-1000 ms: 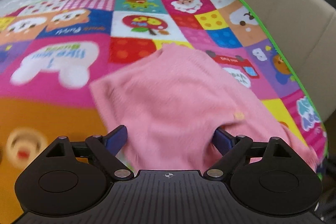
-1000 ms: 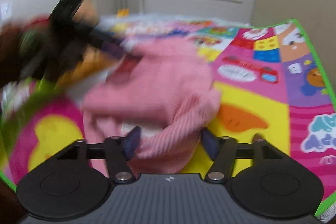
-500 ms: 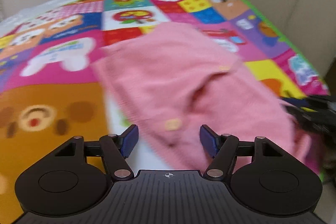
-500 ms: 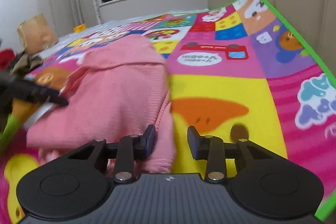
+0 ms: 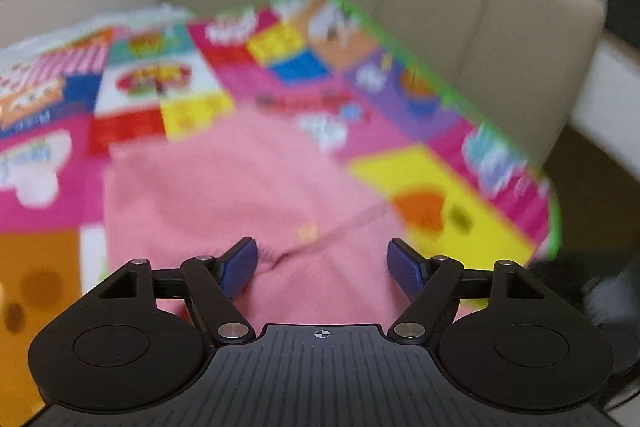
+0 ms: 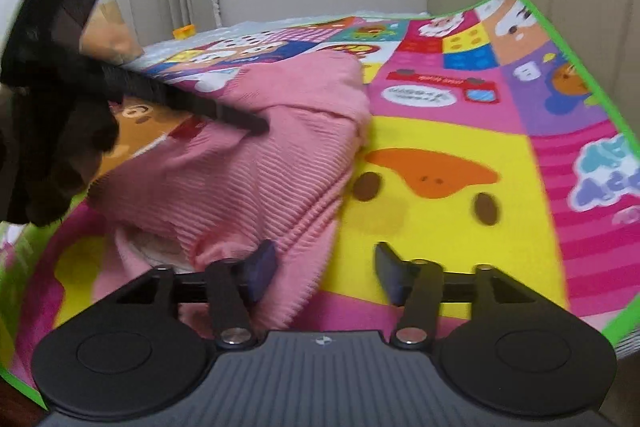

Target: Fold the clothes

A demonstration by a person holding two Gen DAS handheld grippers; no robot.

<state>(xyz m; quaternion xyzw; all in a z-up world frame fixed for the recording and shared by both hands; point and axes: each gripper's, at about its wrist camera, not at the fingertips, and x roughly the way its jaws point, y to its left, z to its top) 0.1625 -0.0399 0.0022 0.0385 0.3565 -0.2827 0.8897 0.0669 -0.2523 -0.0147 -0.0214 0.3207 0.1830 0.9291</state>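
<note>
With both the left gripper (image 5: 322,261) and the right gripper (image 6: 322,267) spread open and holding nothing, the bunched pink sweater (image 6: 256,163) could unfold or be snagged by a finger.

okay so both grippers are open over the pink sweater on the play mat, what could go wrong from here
The left gripper is mid-swing, its view blurred; closing now could miss the pink sweater or pinch several layers.

The right gripper straddles the sweater's edge, so it might grab the play mat too.

The fold looks lumpy and could slump open.
</note>
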